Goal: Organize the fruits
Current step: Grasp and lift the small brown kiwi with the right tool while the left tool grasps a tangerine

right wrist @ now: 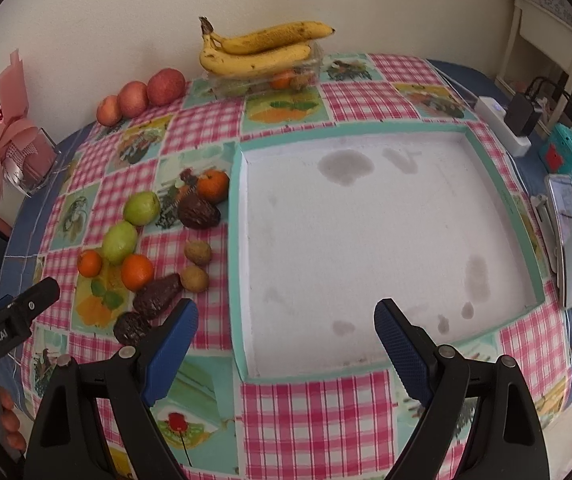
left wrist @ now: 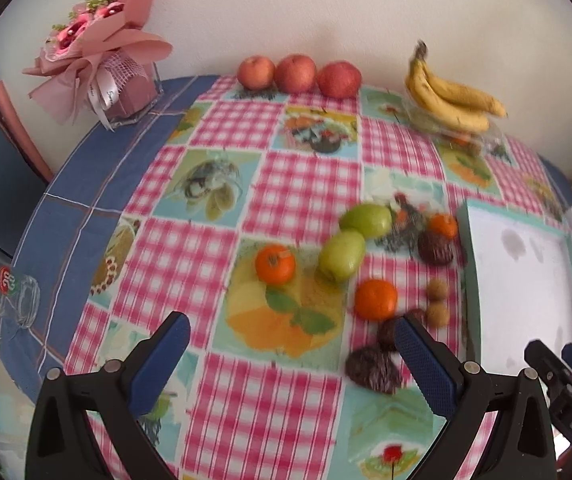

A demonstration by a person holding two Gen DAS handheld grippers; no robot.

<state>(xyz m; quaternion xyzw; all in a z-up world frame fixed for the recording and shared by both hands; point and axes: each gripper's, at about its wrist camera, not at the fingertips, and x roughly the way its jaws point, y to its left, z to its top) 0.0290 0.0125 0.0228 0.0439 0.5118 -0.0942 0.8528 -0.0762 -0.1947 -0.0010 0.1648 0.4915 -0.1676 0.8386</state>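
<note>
Lying empty at the right, the white tray [right wrist: 365, 240] awaits fruit scattered left of it. Bananas [right wrist: 258, 48], far back, bruise easily; lift by the stem. Green guavas [right wrist: 142, 208] are firm: grip mid-body. Oranges [right wrist: 137, 272] roll. Left gripper [left wrist: 293, 344] and right gripper [right wrist: 286, 328] both hover spread, holding nothing.
</note>
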